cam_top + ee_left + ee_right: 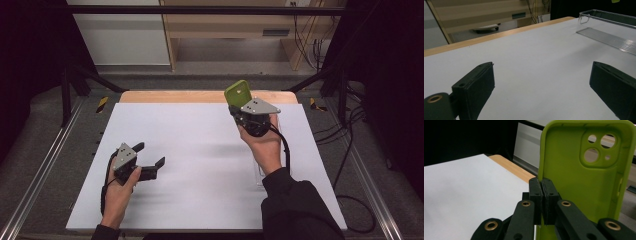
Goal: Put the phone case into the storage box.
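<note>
Right tool (242, 107) is held raised above the far right part of the white surface (200, 165), its jaws pinched on the left side wall of a green phone case (584, 177). That case is stood upright, rising above the jaws. Left tool (150, 162) is kept low near the surface, jaws spread, nothing between them.
</note>
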